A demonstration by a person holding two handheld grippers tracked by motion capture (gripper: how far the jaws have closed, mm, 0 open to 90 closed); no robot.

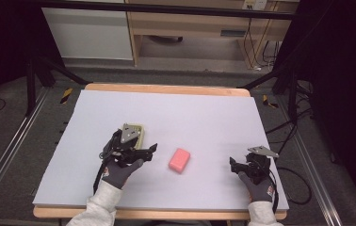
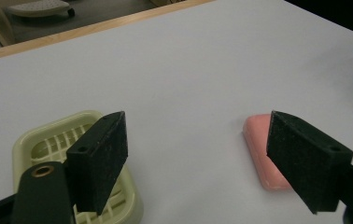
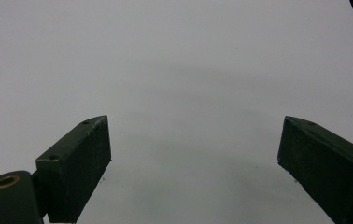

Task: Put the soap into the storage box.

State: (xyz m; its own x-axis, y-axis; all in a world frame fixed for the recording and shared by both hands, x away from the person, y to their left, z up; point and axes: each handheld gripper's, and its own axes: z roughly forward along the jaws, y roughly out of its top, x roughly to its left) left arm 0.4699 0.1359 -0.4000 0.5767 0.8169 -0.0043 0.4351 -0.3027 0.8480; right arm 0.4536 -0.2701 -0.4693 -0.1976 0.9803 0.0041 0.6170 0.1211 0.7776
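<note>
A pink bar of soap [image 1: 179, 160] lies flat on the pale mat near the middle of the table. A pale yellow-green slatted soap dish [image 1: 139, 132] sits to its left, partly under my left gripper [image 1: 143, 149]. In the left gripper view the gripper [image 2: 198, 140] stands open above the mat, with the dish [image 2: 48, 149] behind its left jaw and the soap [image 2: 261, 149] behind its right jaw, nothing between them. My right gripper [image 1: 238, 165] hovers low at the right front of the mat. It [image 3: 193, 135] is wide open over bare mat.
The grey-white mat [image 1: 204, 117] covers a wooden table [image 1: 166, 89]. Black stand legs and cables lie on the floor around it, with wooden shelving [image 1: 190, 28] beyond the far edge.
</note>
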